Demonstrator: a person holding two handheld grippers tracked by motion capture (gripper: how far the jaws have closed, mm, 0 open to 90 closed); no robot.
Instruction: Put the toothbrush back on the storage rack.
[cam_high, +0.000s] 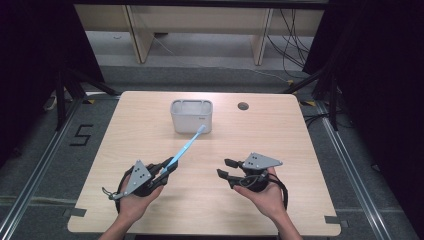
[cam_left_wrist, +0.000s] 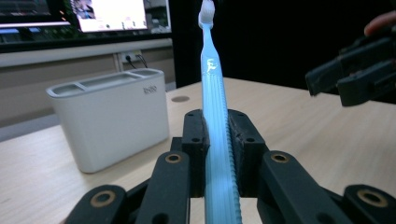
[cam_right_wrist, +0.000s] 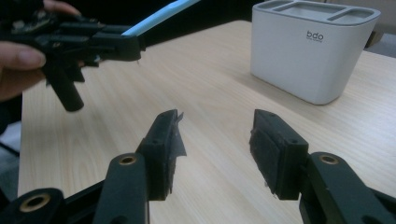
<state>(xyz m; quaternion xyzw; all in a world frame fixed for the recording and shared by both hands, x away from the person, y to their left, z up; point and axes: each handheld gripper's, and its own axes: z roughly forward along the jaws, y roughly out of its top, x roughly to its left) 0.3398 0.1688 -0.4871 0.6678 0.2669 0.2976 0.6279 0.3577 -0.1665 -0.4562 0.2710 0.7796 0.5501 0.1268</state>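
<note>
My left gripper (cam_high: 169, 165) is shut on the handle of a light blue toothbrush (cam_high: 187, 146), held above the table at the front left. The toothbrush (cam_left_wrist: 212, 107) rises between the closed jaws, and its white bristled head points toward the white holder (cam_high: 192, 116). That white holder (cam_left_wrist: 109, 121) has several compartments on top and stands at the table's back middle. My right gripper (cam_high: 226, 168) hovers at the front right, open, with nothing between its pads (cam_right_wrist: 166, 144). The left gripper (cam_right_wrist: 88, 42) with the toothbrush (cam_right_wrist: 156, 16) also appears in the right gripper view.
The wooden table (cam_high: 280, 145) has a round cable hole (cam_high: 243, 106) at the back right of the holder. Bare wood lies between the two grippers and the holder (cam_right_wrist: 312, 49). Dark curtains and floor rails surround the table.
</note>
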